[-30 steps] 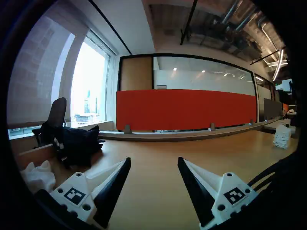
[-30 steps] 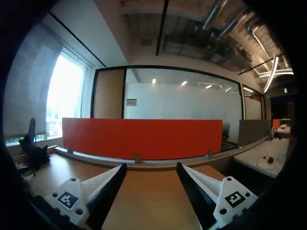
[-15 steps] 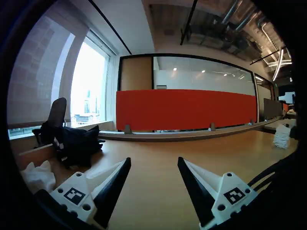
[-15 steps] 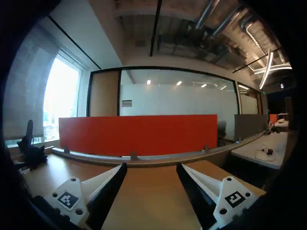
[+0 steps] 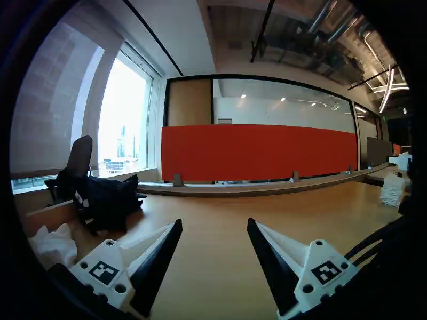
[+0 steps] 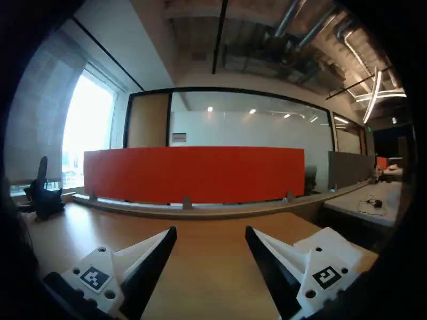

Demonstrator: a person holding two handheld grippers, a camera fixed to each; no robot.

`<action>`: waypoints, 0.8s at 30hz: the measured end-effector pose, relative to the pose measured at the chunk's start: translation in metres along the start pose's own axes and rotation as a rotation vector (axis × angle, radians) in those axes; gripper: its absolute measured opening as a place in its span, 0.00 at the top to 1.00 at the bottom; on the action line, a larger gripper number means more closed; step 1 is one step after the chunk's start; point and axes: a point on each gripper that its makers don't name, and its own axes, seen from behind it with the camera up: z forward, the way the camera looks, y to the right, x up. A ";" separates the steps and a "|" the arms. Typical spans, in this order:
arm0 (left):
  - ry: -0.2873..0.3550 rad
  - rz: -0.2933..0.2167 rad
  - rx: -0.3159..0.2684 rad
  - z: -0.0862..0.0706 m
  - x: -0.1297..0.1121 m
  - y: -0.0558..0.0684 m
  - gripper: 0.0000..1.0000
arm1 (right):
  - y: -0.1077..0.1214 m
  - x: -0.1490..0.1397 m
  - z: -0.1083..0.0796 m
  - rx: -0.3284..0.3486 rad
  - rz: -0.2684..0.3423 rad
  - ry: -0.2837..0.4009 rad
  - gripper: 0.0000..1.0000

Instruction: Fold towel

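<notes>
Left claw [image 5: 214, 221], right claw [image 6: 210, 228] agape.

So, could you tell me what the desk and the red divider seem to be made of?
Desk: looks like wood or wood-look laminate, smooth with a satin sheen; warm brown, softly reflecting light. Red divider: probably a fabric-covered or painted panel, matte; even colour, no glare. Too far to tell which.
</notes>
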 end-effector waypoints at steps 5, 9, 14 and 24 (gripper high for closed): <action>0.000 0.000 0.000 0.000 0.000 0.000 0.10 | 0.000 -0.014 -0.001 0.002 0.001 -0.014 0.00; 0.000 0.000 0.000 0.000 0.000 0.000 0.10 | 0.002 -0.022 0.000 0.000 0.002 -0.019 0.00; 0.000 -0.001 0.000 0.000 0.000 0.000 0.10 | 0.002 -0.028 0.000 0.003 0.010 -0.015 0.00; 0.000 0.000 0.000 -0.001 0.000 0.000 0.10 | -0.002 -0.041 -0.003 0.014 0.010 -0.021 0.00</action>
